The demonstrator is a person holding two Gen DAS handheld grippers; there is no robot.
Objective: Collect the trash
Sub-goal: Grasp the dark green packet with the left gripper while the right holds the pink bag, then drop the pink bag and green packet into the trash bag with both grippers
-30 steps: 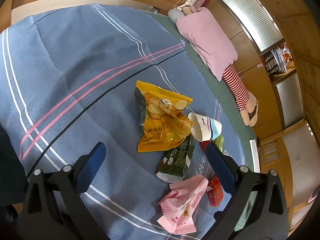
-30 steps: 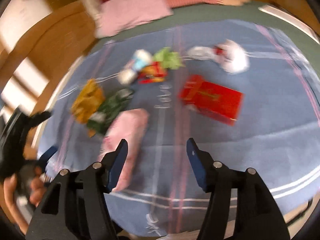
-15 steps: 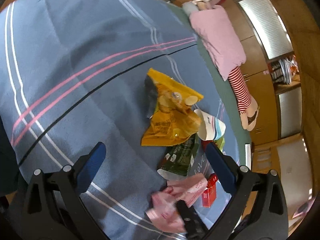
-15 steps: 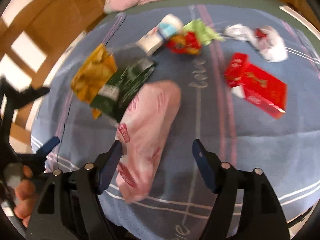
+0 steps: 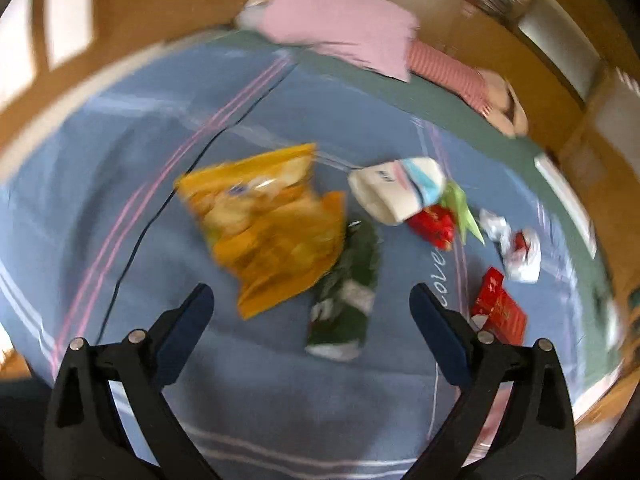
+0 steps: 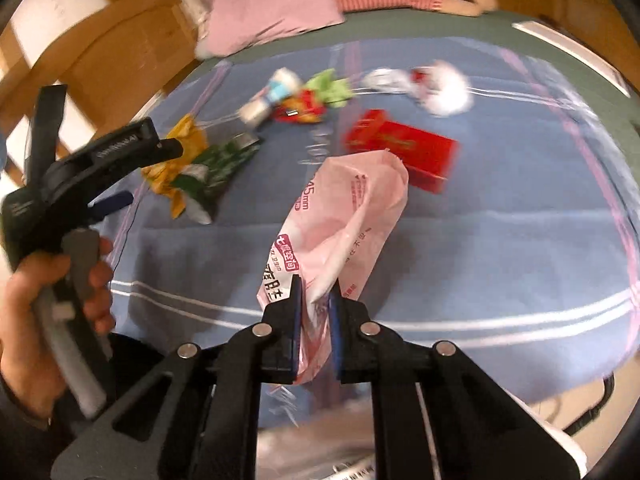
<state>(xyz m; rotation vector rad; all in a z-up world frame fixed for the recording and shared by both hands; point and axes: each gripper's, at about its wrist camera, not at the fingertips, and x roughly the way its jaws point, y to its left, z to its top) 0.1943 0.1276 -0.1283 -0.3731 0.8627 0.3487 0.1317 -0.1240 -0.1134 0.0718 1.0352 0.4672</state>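
Right wrist view, far left: the person's left hand (image 6: 44, 300) grips the handle of the left gripper (image 6: 116, 184), which hangs over the near-left edge of the blue striped blanket (image 6: 500, 248) on the bed. Left wrist view shows the left gripper (image 5: 310, 304) spread wide, nothing between its fingers.

Just ahead of it: yellow chip bag (image 5: 268, 224), crumpled, its right edge overlapping a dark green wrapper (image 5: 348, 300). Right of those, a white paper cup (image 5: 396, 192) on its side, touching a small red wrapper (image 5: 434, 222) and a light green scrap (image 5: 460, 208). Further right, crumpled white paper (image 5: 516, 248), then a red box (image 5: 498, 312) lying flat.

Centre of right wrist view: right gripper (image 6: 314, 292) clenched on the near end of a pink plastic bag (image 6: 344, 216), which is lifted clear of the blanket.

Far edge of the bed: pink pillow (image 6: 272, 12).
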